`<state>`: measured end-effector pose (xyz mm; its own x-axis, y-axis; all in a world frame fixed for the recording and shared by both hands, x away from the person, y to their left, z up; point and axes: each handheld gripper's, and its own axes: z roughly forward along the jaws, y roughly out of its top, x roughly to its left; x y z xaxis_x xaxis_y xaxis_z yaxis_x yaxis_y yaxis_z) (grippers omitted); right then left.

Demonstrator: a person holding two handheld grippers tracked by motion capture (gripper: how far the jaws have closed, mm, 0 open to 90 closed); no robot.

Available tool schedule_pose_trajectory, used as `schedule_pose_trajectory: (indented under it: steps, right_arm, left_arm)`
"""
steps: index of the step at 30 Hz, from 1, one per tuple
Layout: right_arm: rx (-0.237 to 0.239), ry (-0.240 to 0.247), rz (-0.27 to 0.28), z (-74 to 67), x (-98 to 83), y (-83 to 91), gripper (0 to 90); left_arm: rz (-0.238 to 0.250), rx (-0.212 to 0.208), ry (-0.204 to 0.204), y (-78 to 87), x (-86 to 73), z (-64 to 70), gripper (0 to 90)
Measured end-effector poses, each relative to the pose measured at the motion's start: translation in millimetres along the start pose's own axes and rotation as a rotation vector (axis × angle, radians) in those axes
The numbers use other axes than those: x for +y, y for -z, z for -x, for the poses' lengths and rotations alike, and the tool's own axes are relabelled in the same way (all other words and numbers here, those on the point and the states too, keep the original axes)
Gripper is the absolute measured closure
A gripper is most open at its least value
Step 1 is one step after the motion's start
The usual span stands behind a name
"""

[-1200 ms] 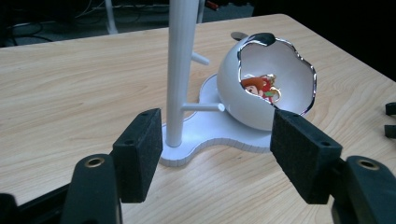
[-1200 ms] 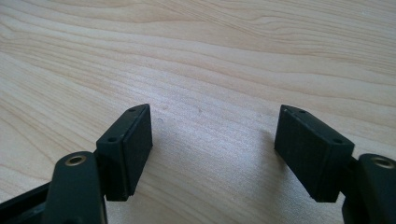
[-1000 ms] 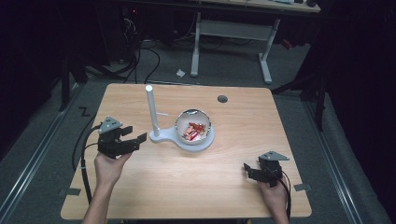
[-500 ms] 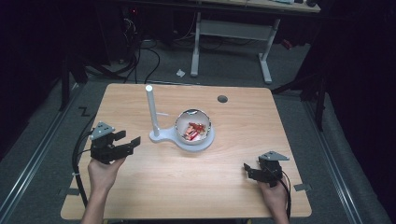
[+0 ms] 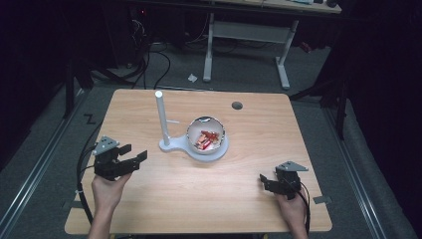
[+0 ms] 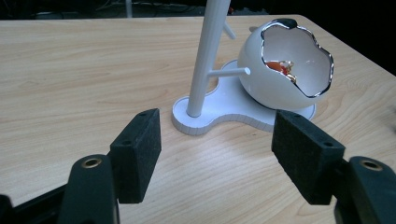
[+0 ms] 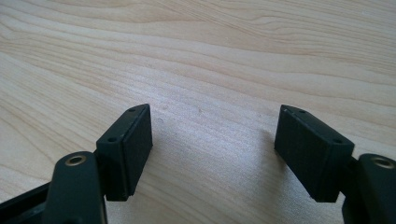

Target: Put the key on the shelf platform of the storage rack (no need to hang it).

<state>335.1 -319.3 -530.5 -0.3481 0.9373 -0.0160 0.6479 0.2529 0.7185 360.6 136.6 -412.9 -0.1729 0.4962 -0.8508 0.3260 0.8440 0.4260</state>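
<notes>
The high view looks forward and down over the whole table (image 5: 259, 204). The left gripper view sits low near the left edge, facing the stand (image 6: 205, 60), which both share. The right gripper view looks closely down at bare wood.

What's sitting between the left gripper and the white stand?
Nothing: bare wood of the table separates the open left gripper from the white stand, in the left gripper view.

Left hand-held gripper (image 5: 133, 158) and right hand-held gripper (image 5: 264, 182) both gape, seemingly empty
</notes>
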Motion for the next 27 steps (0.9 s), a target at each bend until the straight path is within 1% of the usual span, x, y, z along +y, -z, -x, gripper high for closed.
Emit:
schedule_pose_trajectory:
  steps: [1, 2, 3, 5, 6, 9, 12, 16, 17, 19, 21, 22, 24, 25, 27]
  right_arm:
    - [0.0, 0.0, 0.0, 0.0, 0.0, 0.0, 28.0]
    - [0.0, 0.0, 0.0, 0.0, 0.0, 0.0, 28.0]
    - [0.0, -0.001, 0.0, -0.1, 0.0, 0.0, 28.0]
    - [0.0, 0.0, 0.0, 0.0, 0.0, 0.0, 28.0]
    - [0.0, 0.0, 0.0, 0.0, 0.0, 0.0, 28.0]
    - [0.0, 0.0, 0.0, 0.0, 0.0, 0.0, 28.0]
    - [0.0, 0.0, 0.0, 0.0, 0.0, 0.0, 28.0]
    - [0.0, 0.0, 0.0, 0.0, 0.0, 0.0, 28.0]
    - [0.0, 0.0, 0.0, 0.0, 0.0, 0.0, 28.0]
    - [0.0, -0.001, 0.0, -0.1, 0.0, 0.0, 28.0]
    - [0.0, 0.001, 0.0, 0.1, 0.0, 0.0, 28.0]
    - [0.0, -0.001, 0.0, -0.1, 0.0, 0.0, 28.0]
    - [0.0, 0.0, 0.0, 0.0, 0.0, 0.0, 28.0]
    - [0.0, -0.001, 0.0, -0.1, 0.0, 0.0, 28.0]
    - [0.0, 0.0, 0.0, -0.1, 0.0, 0.0, 28.0]
  left_arm:
    - [0.002, 0.007, 0.007, 0.8, -0.7, -1.5, 33.4]
    - [0.006, 0.002, 0.002, 1.3, -0.9, -3.1, 33.4]
    - [0.007, 0.004, 0.009, 1.9, -1.0, -4.0, 33.4]
    - [0.003, 0.0, 0.007, 3.1, -1.5, -6.6, 33.4]
    - [0.003, 0.004, 0.016, 3.6, -2.0, -7.2, 33.4]
    - [0.003, 0.006, 0.015, 4.9, -2.8, -10.5, 33.4]
    - [0.009, 0.014, 0.025, 6.1, -3.5, -12.6, 33.2]
    - [0.007, 0.009, 0.022, 7.0, -3.9, -16.4, 33.1]
    - [0.008, 0.012, 0.03, 7.1, -4.0, -16.7, 33.1]
    - [0.007, 0.01, 0.02, 6.9, -4.3, -18.6, 33.1]
    - [0.007, 0.013, 0.031, 7.1, -5.4, -19.1, 33.0]
    - [0.006, 0.01, 0.028, 7.1, -5.8, -20.0, 33.0]
    - [0.007, 0.017, 0.034, 6.5, -7.2, -21.0, 32.9]
    - [0.009, 0.018, 0.027, 6.1, -7.9, -22.1, 32.9]
    - [0.003, 0.022, 0.033, 6.0, -9.4, -23.1, 32.9]
